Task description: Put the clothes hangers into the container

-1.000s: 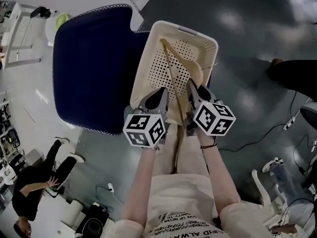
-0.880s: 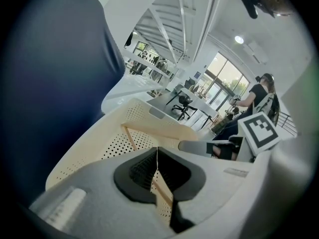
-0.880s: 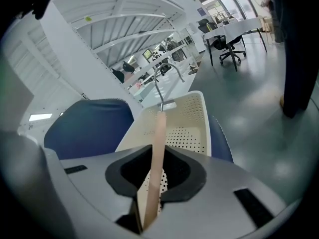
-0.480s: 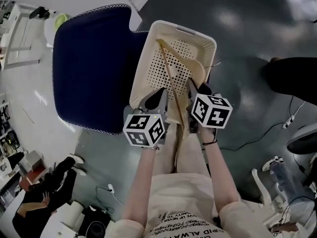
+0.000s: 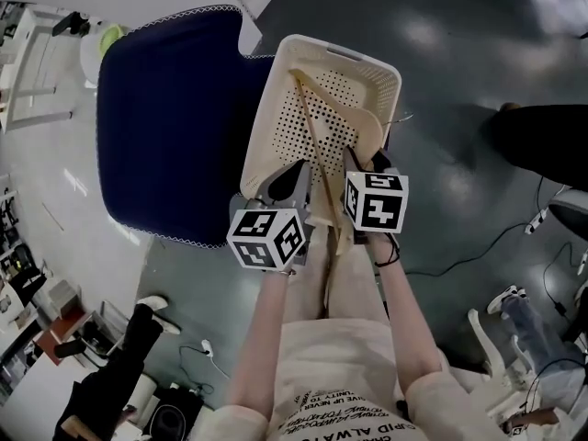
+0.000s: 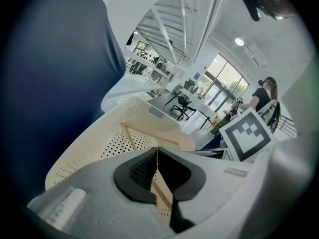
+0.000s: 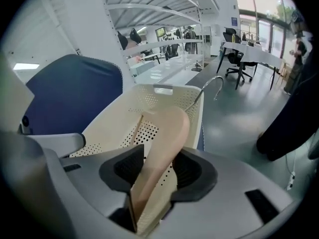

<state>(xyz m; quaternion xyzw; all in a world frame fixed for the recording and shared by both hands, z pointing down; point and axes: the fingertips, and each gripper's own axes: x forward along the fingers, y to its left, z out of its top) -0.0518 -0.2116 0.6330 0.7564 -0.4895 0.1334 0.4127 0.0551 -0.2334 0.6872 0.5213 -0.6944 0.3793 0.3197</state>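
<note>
A cream perforated basket (image 5: pixel 266 108) stands on a dark blue surface, and a wooden hanger (image 5: pixel 317 131) lies slanted in it. The hanger's near end reaches out over the near rim between my two grippers. In the left gripper view, my left gripper (image 6: pixel 157 158) is shut, with the hanger's thin bar (image 6: pixel 162 193) caught between its pads. The jaws of my right gripper (image 7: pixel 157 171) have just been opening. The hanger's broad arm (image 7: pixel 164 138) lies loosely between its pads, with a gap on the right side. The metal hook (image 7: pixel 207 86) sticks up past the far rim.
The dark blue surface (image 5: pixel 165 118) spreads out to the left of the basket. A person in dark clothes (image 5: pixel 542 141) stands at the right, and another (image 5: pixel 110 375) is at the lower left. Cables (image 5: pixel 478 255) run over the grey floor.
My right gripper has rolled and moved a little left and down, and its jaws have widened around the hanger arm. The hanger has sunk lower into the basket. The left gripper stayed still.
</note>
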